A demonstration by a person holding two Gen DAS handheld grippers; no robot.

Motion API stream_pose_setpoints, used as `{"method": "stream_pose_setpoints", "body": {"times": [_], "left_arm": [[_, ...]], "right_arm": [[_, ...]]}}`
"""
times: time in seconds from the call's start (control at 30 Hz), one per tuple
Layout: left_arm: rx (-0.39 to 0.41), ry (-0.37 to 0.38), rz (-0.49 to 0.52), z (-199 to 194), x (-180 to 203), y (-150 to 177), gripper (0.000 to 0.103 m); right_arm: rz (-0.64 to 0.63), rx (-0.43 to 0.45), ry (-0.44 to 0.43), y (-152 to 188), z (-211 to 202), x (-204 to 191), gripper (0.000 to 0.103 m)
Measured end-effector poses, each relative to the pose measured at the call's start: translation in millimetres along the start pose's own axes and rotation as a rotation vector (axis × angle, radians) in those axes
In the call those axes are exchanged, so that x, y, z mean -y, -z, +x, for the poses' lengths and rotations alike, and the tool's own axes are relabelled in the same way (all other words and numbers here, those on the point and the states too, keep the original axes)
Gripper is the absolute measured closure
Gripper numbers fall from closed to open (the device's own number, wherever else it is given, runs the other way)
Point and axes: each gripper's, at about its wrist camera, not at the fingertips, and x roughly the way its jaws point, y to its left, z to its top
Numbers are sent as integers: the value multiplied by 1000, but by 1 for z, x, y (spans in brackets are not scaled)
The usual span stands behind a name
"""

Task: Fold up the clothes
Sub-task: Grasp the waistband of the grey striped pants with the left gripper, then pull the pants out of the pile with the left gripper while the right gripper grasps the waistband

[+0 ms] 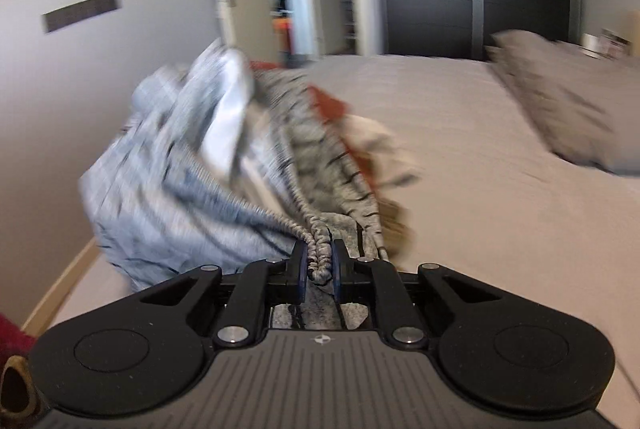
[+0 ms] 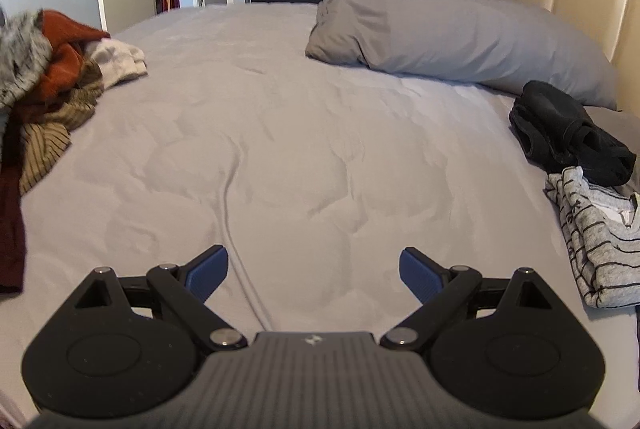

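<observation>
Fabric fills the left wrist view: the left gripper (image 1: 320, 265) has its blue pads pinched tight on the gathered elastic waistband of a grey striped garment (image 1: 320, 157), which trails away toward eleven o'clock, blurred, over the pile of clothes (image 1: 344, 109) at the bed's edge. The pale bedsheet (image 1: 460, 169) spreads to three o'clock, with a grey pillow (image 1: 568, 101) at two o'clock.

In the right wrist view the right gripper (image 2: 314, 273) hangs over bare sheet, its jaws wide apart and holding nothing. The pile sits at nine to ten o'clock; a black garment (image 2: 568, 137) and a folded striped top (image 2: 600, 241) lie at three o'clock.

The garment looks light, soft and limp, so it will sag and bunch wherever unsupported. The waistband is the firmest edge; a second hold further along that same band would likely let it hang flat for laying out.
</observation>
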Motion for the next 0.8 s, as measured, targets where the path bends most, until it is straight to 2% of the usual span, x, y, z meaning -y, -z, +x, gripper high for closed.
{"method": "stream_pose_setpoints", "body": {"times": [0.17,0.33,0.47,0.53,0.63,0.77,0.8], "left_arm": [[-47,176,39,-45,47,33,94],[-97,350,98,-90,106,81,94],[-126,460,168,-115,154,115,94],[-166,531,178,-121,174,132,94],[-204,575,216,-128,197,156,94],[-255,562,272,-128,202,172,92],[-267,562,274,-128,198,173,89]], "right_arm": [[4,40,-22,1,-27,6,9],[6,60,-32,7,-51,17,9],[7,71,-17,13,-66,28,9],[14,76,2,15,-73,35,9],[38,73,13,17,-79,46,9],[54,48,-3,23,-81,52,9],[52,38,-14,26,-81,52,9]]}}
